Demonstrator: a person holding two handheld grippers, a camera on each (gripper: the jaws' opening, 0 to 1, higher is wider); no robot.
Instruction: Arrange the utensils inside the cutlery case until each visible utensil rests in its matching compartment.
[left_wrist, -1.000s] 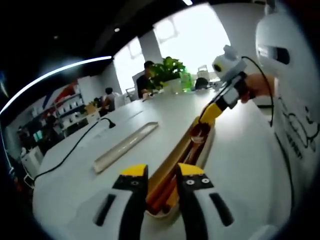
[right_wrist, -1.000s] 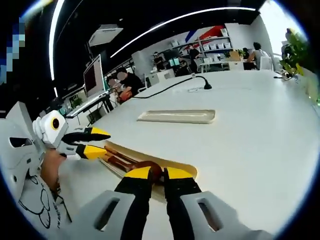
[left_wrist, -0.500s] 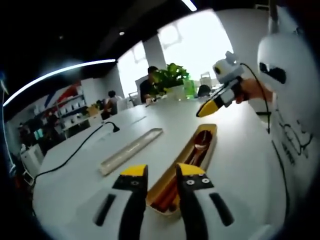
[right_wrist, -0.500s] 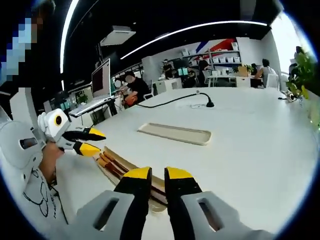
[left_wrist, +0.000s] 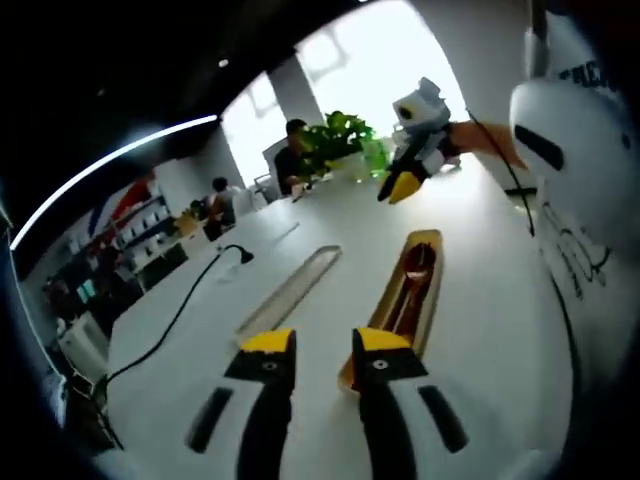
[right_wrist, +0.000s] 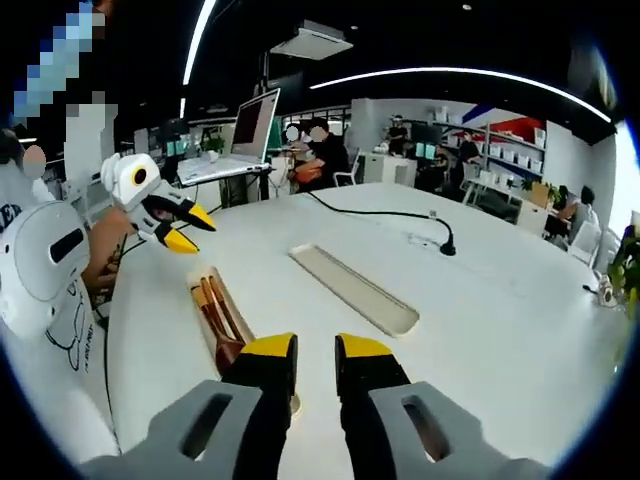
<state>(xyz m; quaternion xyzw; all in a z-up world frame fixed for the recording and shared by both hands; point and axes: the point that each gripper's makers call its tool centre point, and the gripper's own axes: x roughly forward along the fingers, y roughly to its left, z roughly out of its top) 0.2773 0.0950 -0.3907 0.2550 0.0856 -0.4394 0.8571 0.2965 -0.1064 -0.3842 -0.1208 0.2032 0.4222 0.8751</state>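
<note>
Both grippers are up off the white table (right_wrist: 500, 300) now, each with its jaws slightly parted and nothing between them — released, holding air. The cutlery case (left_wrist: 410, 300), a long yellow-sided tray, lies flat on the table with the brown utensils (left_wrist: 408, 295) laid along its length inside; a spoon bowl shows toward one end. In the right gripper view the same cutlery case (right_wrist: 215, 315) runs away from the right gripper (right_wrist: 314, 352), its near end just beside the left-hand jaw tip and partly tucked behind it, utensils (right_wrist: 215, 310) lined up with the case's long axis.

Here's the relation that matters — in the left gripper view the left gripper (left_wrist: 322, 346) points along the table with the case just to the right of its jaws, the case's long axis running nearly in line with the jaws and away toward the right gripper (left_wrist: 403, 187), which hangs well above the far end. So each gripper sits off one end of the case, neither across it. The left gripper (right_wrist: 180, 232) seen from the right side hovers near the case's far end, apart from it.

The pale flat lid (right_wrist: 355, 290) lies beside the case, roughly parallel, clear of both hands. Which compartment each utensil occupies I cannot tell — dividers are too small to make out. Judging by this, the utensils look settled and any further touch would come endwise along the case
</note>
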